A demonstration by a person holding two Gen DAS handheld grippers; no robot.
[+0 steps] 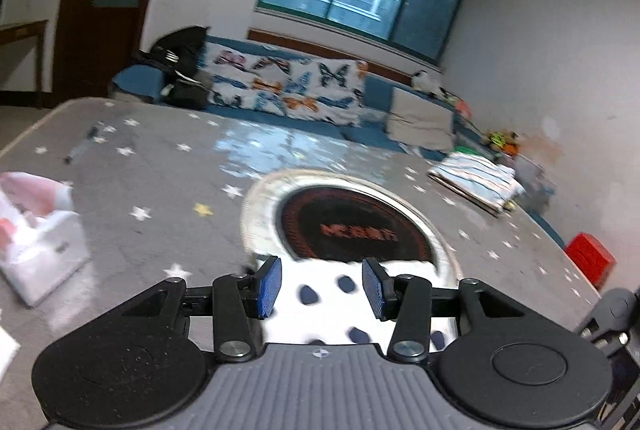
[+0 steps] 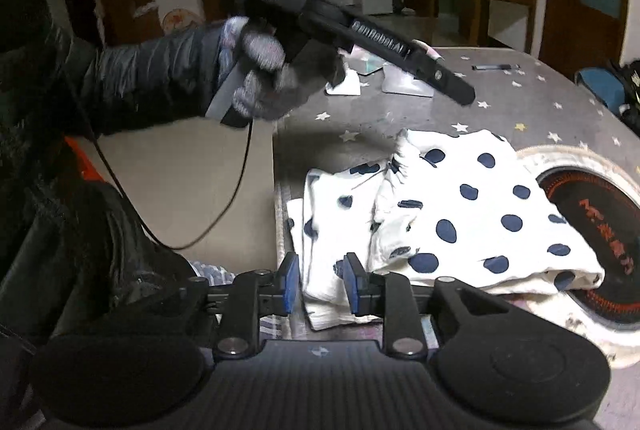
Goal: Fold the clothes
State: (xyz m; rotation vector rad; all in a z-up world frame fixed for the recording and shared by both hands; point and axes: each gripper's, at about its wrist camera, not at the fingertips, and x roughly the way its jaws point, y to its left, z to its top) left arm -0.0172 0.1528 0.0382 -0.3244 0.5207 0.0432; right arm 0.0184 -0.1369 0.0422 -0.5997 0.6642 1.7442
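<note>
Folding well now means smoothing the dotted garment (image 2: 460, 206) at frame centre flat, since right gripper (image 2: 318, 284) and left gripper (image 1: 322, 288) both hang part-open, holding nothing.

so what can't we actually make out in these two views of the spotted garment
- Left wrist view: most of the white, navy-dotted garment is hidden behind the left tongs and their grey body.
- Right wrist view: the garment's near edge sits behind the right tongs.
- Both views: lettering on the round black hotplate is smeared by blur.
</note>
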